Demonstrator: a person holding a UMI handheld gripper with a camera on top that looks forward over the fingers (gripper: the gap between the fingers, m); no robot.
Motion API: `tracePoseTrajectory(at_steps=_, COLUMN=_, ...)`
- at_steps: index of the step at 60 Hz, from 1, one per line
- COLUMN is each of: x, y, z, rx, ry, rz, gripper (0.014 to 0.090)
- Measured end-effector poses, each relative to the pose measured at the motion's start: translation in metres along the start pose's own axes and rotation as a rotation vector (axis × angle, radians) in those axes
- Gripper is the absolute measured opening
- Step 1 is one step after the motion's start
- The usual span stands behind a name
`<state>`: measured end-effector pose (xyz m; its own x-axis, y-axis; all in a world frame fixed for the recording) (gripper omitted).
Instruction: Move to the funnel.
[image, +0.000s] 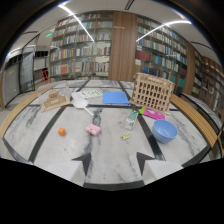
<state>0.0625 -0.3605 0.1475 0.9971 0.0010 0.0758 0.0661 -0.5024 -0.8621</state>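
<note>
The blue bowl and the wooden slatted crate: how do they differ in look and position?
The round blue bowl is smooth and solid, while the pale wooden slatted crate is boxy with open gaps. The bowl is smaller and sits nearer the claw; the crate stands farther back. Both rest on the marble table, beyond the open claw.

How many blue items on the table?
2. A blue bowl sits beyond the right finger, near the table's right side. A flat blue folder lies farther back, left of the wooden crate. Others may hide behind the crate.
</note>
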Motion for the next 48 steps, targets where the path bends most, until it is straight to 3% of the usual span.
tracePoseTrajectory(at_steps=15, x=-0.022, y=0.002, z=-0.018, rx=-0.015, ry=-0.009, rz=-0.004, gripper=0.0857)
tracePoseTrajectory(at_steps=29, x=-0.083, y=-0.011, z=-0.018, rx=-0.011, ry=-0.074, rz=-0.007, gripper=0.0861)
tracePoseTrajectory(at_steps=45, x=-0.149, y=-0.070, z=0.053, rx=0.006, ry=-0.118, rz=-0.015, gripper=0.0859)
tracePoseTrajectory(at_steps=46, x=-0.151, y=-0.076, z=0.061, rx=0.009, ry=-0.118, rz=-0.015, gripper=0.0827)
tracePoseTrajectory(at_steps=48, x=-0.155, y=-0.086, z=0.077, rx=0.010, ry=-0.118, rz=-0.022, gripper=0.0859)
